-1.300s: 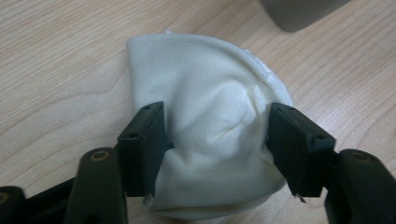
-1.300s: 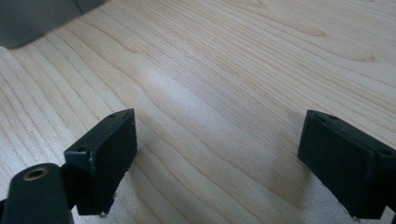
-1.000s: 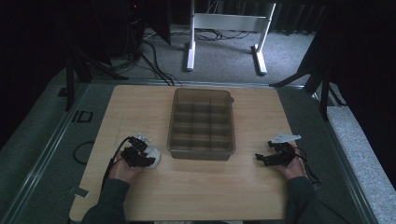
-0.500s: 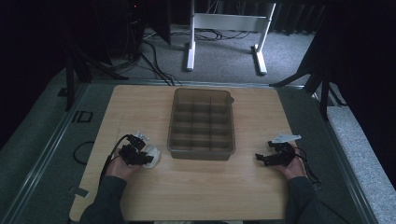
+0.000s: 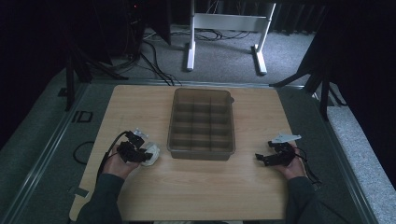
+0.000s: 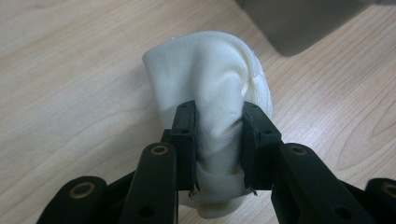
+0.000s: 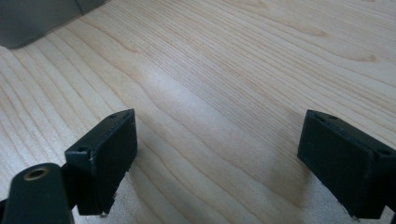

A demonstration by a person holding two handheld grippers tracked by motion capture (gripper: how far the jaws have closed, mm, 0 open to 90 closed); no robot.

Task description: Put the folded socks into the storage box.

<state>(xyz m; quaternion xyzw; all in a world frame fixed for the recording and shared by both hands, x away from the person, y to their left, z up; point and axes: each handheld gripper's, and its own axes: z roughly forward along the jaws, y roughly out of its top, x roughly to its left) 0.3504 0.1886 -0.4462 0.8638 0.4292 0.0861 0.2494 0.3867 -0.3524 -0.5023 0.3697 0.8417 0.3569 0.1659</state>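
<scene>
Left tongs (image 6: 218, 140): clenched on the white cloth (image 6: 210, 88), near the desk's (image 5: 196, 186) left edge, beside the tray (image 5: 201, 120).
Right tongs (image 7: 219, 163): released, bare.
Risk: soft cloth may slip out or snag the tray rim.

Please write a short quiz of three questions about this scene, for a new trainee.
1. What does the left claw grip?
2. True or false: the right claw is closed on a cloth.
3. The divided tray lies: A) between the two hands, B) left of both, C) on the floor.

Key:
1. A rolled white cloth, pinched between its jaws.
2. False: it is open above the bare table.
3. A.
</scene>
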